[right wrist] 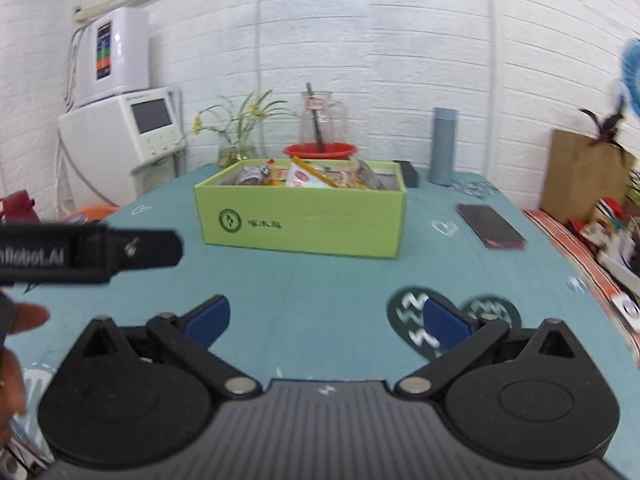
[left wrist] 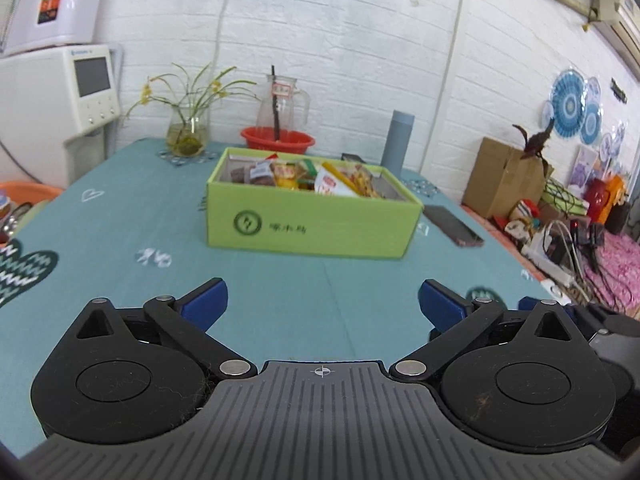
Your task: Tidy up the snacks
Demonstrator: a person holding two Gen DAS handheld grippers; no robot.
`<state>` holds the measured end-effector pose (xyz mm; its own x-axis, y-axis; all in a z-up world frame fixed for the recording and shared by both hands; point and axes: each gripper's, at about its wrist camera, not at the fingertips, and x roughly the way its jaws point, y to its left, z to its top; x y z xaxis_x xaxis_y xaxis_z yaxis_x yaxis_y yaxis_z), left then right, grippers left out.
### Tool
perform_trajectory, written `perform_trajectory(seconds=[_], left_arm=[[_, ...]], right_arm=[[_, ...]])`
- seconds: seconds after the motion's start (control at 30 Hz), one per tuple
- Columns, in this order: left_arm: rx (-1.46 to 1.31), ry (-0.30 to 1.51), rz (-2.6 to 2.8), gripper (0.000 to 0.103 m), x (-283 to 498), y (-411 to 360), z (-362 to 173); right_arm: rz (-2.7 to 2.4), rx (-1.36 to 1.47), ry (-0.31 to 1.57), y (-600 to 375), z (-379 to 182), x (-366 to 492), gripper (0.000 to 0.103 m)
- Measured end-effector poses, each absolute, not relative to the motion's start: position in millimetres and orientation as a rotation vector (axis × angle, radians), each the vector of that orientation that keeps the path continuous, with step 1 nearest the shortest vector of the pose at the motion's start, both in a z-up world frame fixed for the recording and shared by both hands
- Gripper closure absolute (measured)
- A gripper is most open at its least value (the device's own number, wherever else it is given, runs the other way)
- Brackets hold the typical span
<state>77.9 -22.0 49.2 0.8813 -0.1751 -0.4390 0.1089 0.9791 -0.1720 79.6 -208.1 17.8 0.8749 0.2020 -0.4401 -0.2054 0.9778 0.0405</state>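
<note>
- The surface (left wrist: pixel 120 216), under its teal cloth, looks bare of loose snacks wherever both views reach — nothing in a wrapper lies out on it that I can see.
- The green box (left wrist: pixel 312 224) sits toward the far middle of the surface, open at the top, in front of the red basin (left wrist: pixel 278 139) and just beside the grey flask (left wrist: pixel 397 141).
- The snacks (left wrist: pixel 304 176) are inside that box, packets heaped together and poking up to the rim; how neatly they are arranged I cannot tell from here.
- A dark phone (right wrist: pixel 490 226) lies flat to the box's right, apart from it. It is no snack, so I'd judge it stays put.
- The left hand-held gripper (left wrist: pixel 322 304) hangs low over the near cloth, well short of the box, its blue pads spread wide with nothing between them.
- The right hand-held gripper (right wrist: pixel 326 320) is in much the same pose — pads wide apart, empty, over a heart pattern on the cloth.
- My reading: the gathering is done or all but done. At most some tidying inside the box remains.
</note>
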Motion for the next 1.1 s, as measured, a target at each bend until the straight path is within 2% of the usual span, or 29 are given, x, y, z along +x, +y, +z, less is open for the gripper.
perform_trajectory(seconds=[0.17, 0.63, 0.8, 1.1], left_arm=[[-0.115, 0.482, -0.164, 0.017, 25, -22, 34], [-0.102, 0.402, -0.175, 0.015, -88, -30, 22], [-0.068, 0.343, -0.164, 0.015, -128, -34, 27], [-0.049, 0.351, -0.215, 0.017, -139, -43, 23]], right_arm=[[0.15, 0.074, 0.461, -220, 6, 24, 0.001], [0.053, 0.13, 0.408, -224, -6, -96, 0.001], [0.051, 0.12, 0.324, -231, -5, -136, 0.001], [0.064, 0.096, 0.297, -231, -5, -156, 0.001]])
